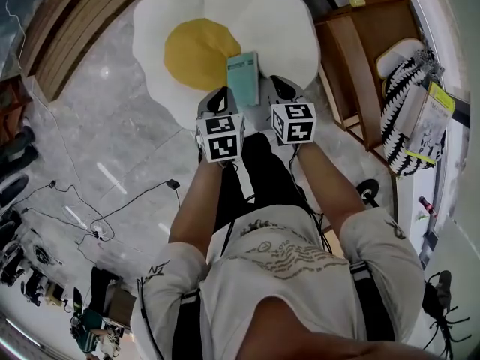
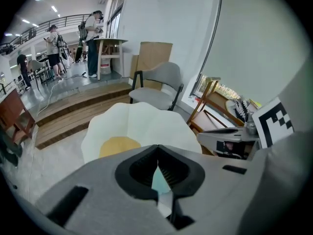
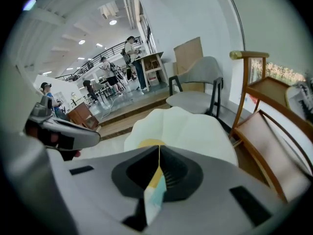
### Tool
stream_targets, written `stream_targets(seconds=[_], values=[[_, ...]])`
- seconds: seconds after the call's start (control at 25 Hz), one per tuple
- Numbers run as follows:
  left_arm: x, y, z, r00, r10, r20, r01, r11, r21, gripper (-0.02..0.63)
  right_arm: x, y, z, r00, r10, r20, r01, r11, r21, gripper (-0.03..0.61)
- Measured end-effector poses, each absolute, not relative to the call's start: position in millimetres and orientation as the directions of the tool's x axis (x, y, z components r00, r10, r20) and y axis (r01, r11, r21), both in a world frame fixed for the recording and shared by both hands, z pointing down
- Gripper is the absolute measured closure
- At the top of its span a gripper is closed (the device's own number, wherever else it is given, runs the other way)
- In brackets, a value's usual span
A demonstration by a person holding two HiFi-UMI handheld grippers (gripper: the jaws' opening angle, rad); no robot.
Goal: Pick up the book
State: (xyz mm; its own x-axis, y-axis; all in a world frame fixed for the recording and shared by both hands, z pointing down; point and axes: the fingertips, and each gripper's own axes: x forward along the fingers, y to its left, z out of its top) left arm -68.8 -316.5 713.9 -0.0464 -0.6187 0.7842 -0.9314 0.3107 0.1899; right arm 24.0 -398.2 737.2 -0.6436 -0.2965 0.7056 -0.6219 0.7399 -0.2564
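Note:
A thin teal book [image 1: 244,77] lies flat on a big fried-egg-shaped cushion [image 1: 225,21], just right of its yellow yolk. In the head view my left gripper [image 1: 223,92] hangs by the book's near left edge and my right gripper [image 1: 279,87] by its near right edge, both pointing down at it. Neither one holds the book. The left gripper [image 2: 157,148] has its tips together, and a sliver of the book [image 2: 160,182] shows below them. The right gripper [image 3: 159,148] is likewise shut, with the book [image 3: 155,197] seen under it.
A wooden chair [image 1: 375,43] stands right of the cushion, with a black-and-white striped bag [image 1: 405,111] beyond it. Wooden steps [image 1: 75,21] run along the upper left. Cables [image 1: 90,216] trail over the marble floor. A grey chair [image 2: 159,84] stands behind the cushion; people [image 2: 93,31] stand far off.

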Motion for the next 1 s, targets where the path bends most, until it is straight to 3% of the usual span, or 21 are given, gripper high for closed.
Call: stream_targets(seconds=[0.68, 0.88, 1.0], values=[[-100.8, -285.6, 814.7, -0.086, -0.566, 0.82, -0.903, 0.392, 0.176, 0.594, 18.7, -389.4, 905.1, -0.535, -0.177, 0.826, -0.622, 0.744, -0.243, 0.549], [-120.2, -275.2, 840.1, -0.117, -0.553, 0.825, -0.887, 0.431, 0.163, 0.594, 12.9, -384.4, 944.4, -0.575, -0.111, 0.81, -0.636, 0.684, -0.357, 0.543], [-120.0, -268.5, 855.0, -0.11, -0.54, 0.834, -0.882, 0.439, 0.169, 0.594, 15.8, -376.1, 970.2, -0.586, -0.07, 0.807, -0.656, 0.625, -0.422, 0.392]])
